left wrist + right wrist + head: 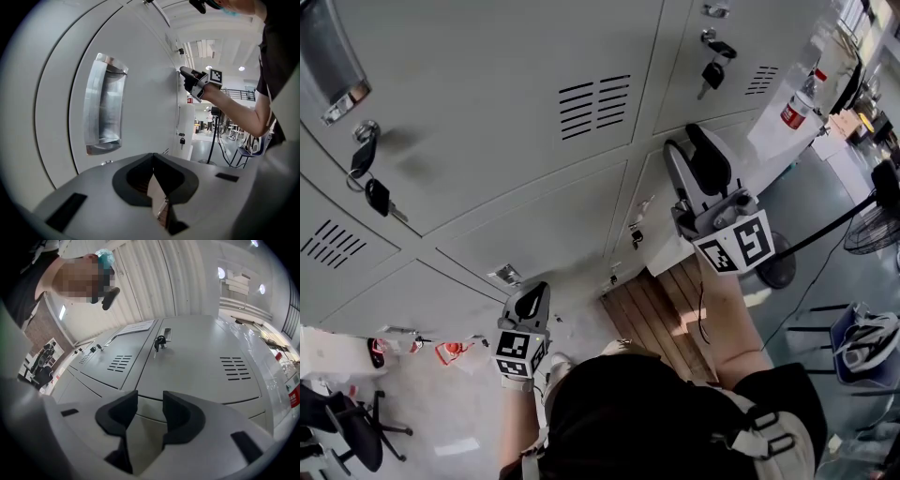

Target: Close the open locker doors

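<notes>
Here the locker doors (516,112) fill most of the head view as a grey bank, and those in sight lie flush with one another. The right gripper (692,155) is raised with its tips at a door near the bank's far end. From its own view the right gripper (150,401) has its jaws apart, with only the door face and a seam behind the gap. Whether the tips touch the metal, I cannot tell. Beyond those jaws a key (159,342) hangs from a lock, with vents (238,369) off to the jaws' right.

The left gripper (528,302) is lower, close to the doors. In its own view the left gripper (153,161) has its jaws together and empty. Just above and left of them sits a recessed handle (104,105). Further along the same front, the right gripper (190,77) shows on the person's arm (239,110).

Past the right gripper, off the end of the bank, stand a red extinguisher (794,111) and a fan (872,225).
</notes>
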Demonstrator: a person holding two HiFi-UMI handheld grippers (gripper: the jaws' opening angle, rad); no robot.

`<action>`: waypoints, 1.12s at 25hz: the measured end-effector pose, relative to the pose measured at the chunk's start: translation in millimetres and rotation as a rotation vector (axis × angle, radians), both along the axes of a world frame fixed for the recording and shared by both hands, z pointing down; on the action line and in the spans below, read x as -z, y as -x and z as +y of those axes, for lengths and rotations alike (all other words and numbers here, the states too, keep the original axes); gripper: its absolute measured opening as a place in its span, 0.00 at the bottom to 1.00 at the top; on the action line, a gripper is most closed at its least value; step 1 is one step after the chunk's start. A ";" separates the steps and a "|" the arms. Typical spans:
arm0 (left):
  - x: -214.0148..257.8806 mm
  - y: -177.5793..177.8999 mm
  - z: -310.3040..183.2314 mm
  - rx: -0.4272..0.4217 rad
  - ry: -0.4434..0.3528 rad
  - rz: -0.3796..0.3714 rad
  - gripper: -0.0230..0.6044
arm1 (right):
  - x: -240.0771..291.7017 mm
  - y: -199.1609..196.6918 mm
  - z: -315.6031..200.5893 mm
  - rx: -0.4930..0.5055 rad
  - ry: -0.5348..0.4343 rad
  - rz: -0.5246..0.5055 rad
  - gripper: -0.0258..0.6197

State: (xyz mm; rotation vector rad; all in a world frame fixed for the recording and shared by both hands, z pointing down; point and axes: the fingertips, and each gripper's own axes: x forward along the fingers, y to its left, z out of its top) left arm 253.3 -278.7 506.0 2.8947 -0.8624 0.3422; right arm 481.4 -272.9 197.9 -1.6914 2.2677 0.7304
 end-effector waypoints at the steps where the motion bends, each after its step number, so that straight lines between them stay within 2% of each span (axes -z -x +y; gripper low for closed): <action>1: -0.1 -1.5 0.4 -0.005 0.000 0.000 0.05 | -2.9 0.5 0.9 0.001 0.007 -0.002 0.28; 14: -3.7 -29.2 10.7 -0.116 0.010 -0.005 0.05 | -58.4 3.3 25.9 -0.033 0.138 -0.048 0.27; 28: -6.6 -79.8 33.8 -0.298 0.021 -0.005 0.05 | -136.0 -13.1 77.1 -0.168 0.309 -0.147 0.21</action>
